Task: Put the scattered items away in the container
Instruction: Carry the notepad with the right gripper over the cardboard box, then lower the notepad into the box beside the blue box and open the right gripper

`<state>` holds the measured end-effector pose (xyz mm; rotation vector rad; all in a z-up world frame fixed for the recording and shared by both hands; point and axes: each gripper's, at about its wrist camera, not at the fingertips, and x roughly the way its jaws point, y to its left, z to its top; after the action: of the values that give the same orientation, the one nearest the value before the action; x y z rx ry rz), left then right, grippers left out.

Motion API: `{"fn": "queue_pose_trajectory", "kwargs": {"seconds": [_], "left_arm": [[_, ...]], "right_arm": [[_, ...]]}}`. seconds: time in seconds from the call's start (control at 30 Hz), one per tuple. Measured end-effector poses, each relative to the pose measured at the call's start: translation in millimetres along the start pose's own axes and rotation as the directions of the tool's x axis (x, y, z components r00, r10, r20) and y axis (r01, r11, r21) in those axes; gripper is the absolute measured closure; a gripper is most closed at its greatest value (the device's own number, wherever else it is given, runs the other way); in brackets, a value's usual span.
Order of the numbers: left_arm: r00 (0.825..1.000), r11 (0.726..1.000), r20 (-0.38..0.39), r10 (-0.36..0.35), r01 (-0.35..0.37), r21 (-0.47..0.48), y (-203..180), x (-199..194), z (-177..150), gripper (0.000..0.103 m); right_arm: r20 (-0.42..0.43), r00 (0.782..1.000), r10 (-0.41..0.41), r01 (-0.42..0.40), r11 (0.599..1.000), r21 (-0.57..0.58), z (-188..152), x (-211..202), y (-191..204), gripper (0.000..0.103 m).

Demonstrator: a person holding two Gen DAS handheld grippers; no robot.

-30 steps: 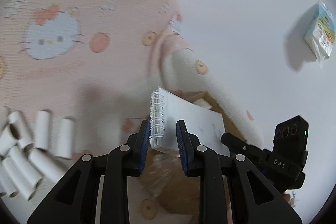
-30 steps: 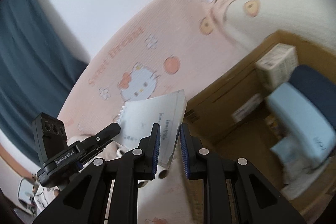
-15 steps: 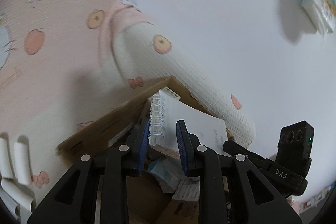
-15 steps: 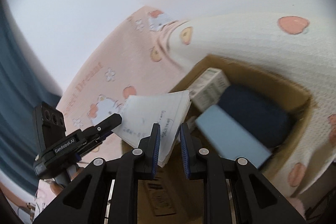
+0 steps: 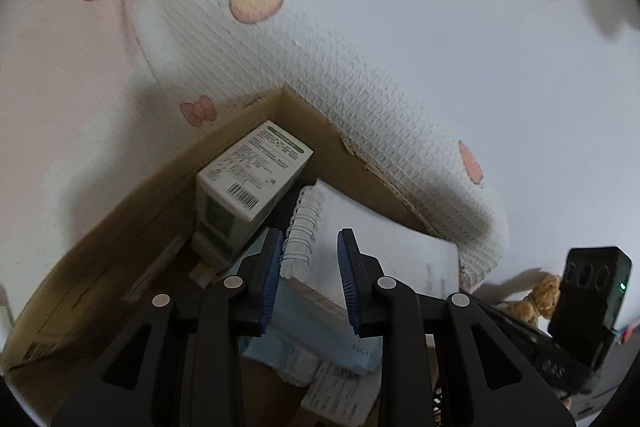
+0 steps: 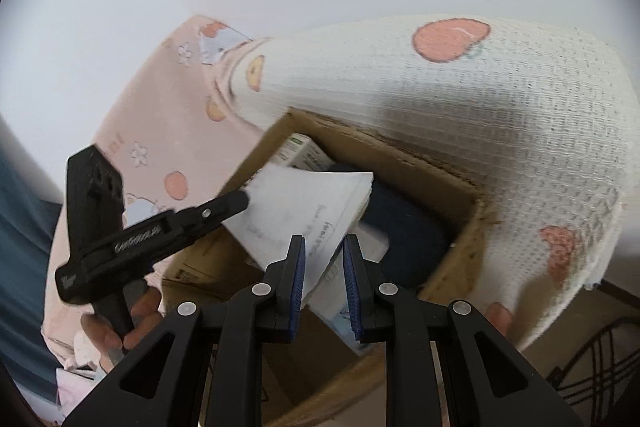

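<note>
A white spiral notebook hangs over the open cardboard box. My left gripper is shut on its wire-bound edge. My right gripper is shut on the opposite corner of the notebook, over the same box. The left gripper also shows in the right wrist view, at the notebook's far edge. The right gripper shows at the lower right of the left wrist view.
The box holds a white and green carton, a light blue pack, a dark blue item and papers. A white waffle blanket with pink prints lies against the box. A pink sheet lies beyond.
Both grippers have carried the notebook from above the pink sheet to over the box and lower towards its contents. The paper rolls have left the left wrist view.
</note>
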<state>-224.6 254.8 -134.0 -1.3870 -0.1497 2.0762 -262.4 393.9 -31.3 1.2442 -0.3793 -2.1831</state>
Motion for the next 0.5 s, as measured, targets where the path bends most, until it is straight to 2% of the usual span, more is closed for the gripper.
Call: {"fn": "queue_pose_trajectory", "kwargs": {"seconds": [0.23,0.33,0.4,0.5], "left_arm": [[0.997,0.999,-0.071,0.032,-0.031,0.025,-3.5,33.8,4.0,0.073],[0.993,0.996,-0.079,0.084,-0.082,0.032,-2.5,40.5,3.8,0.069],[0.987,0.991,-0.095,0.129,-0.125,0.048,-3.6,43.3,3.2,0.062],[0.985,0.988,-0.094,0.146,-0.140,0.070,-6.4,40.1,0.1,0.059]], "right_arm": [[-0.075,0.985,-0.155,0.151,0.987,-0.057,3.1,17.0,-5.0,0.086],[-0.086,0.979,-0.185,0.178,0.981,-0.082,4.5,24.0,-8.1,0.086],[-0.093,0.975,-0.199,0.189,0.976,-0.109,5.6,25.4,-5.0,0.086],[-0.092,0.973,-0.211,0.197,0.970,-0.143,8.4,22.5,1.9,0.086]]}}
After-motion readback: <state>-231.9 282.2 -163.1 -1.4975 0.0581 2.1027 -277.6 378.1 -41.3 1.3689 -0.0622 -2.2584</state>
